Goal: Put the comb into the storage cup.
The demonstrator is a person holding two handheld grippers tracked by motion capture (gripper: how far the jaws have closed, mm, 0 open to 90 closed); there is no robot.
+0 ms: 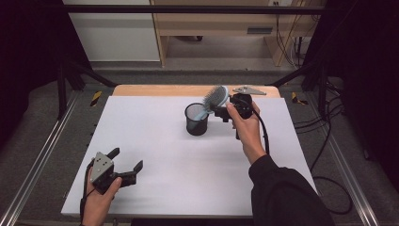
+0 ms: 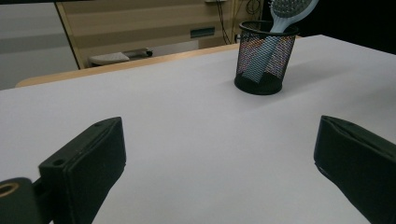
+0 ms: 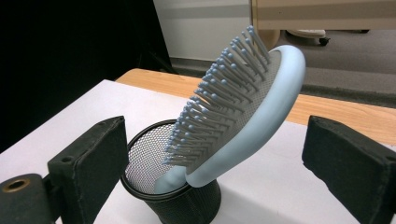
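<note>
Blue brush (image 3: 243, 116) leans handle-down in mesh cup (image 1: 196, 119); my right gripper (image 1: 221, 112) gapes beside it, left gripper (image 1: 126, 165) gapes near-left.

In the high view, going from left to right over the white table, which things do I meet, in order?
Left gripper → black mesh cup → light blue hairbrush leaning out of the cup → right gripper.

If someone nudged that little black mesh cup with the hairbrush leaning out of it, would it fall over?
Quite possibly. The mesh cup is thin wire, so probably light, and the hairbrush stands handle-down with its wide head leaning well past the rim, which likely makes it top-heavy toward that side. On the smooth white table a low push might slide it instead.
</note>
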